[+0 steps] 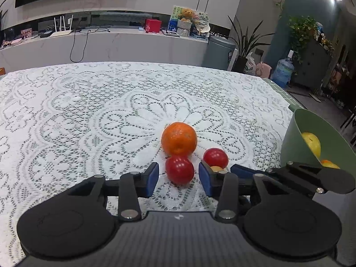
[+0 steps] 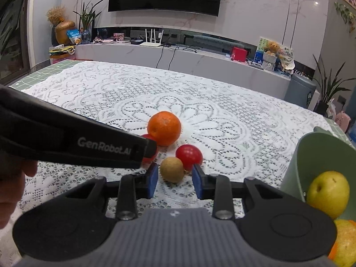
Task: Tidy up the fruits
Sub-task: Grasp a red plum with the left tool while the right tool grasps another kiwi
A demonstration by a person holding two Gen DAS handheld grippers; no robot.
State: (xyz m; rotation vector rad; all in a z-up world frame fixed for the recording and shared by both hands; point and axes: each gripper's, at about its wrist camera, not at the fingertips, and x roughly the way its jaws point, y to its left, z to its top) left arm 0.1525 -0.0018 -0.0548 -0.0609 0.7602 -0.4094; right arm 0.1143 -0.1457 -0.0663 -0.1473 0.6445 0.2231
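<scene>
An orange (image 1: 179,138) (image 2: 164,128), two red fruits and a brown kiwi (image 2: 172,169) lie together on the lace tablecloth. My left gripper (image 1: 179,179) is open, its blue pads either side of the near red fruit (image 1: 179,170), not touching. The other red fruit (image 1: 215,157) (image 2: 189,156) lies to the right. My right gripper (image 2: 175,181) is open with the kiwi just ahead between its pads; it shows in the left wrist view (image 1: 235,170). The left gripper's body (image 2: 77,143) hides most of the near red fruit in the right wrist view.
A green bowl (image 1: 296,140) (image 2: 311,155) stands at the right, holding a yellow apple (image 2: 331,194) and other yellow-orange fruit (image 2: 344,242). The table's right edge (image 1: 289,102) is close to the bowl. A counter with clutter runs behind the table.
</scene>
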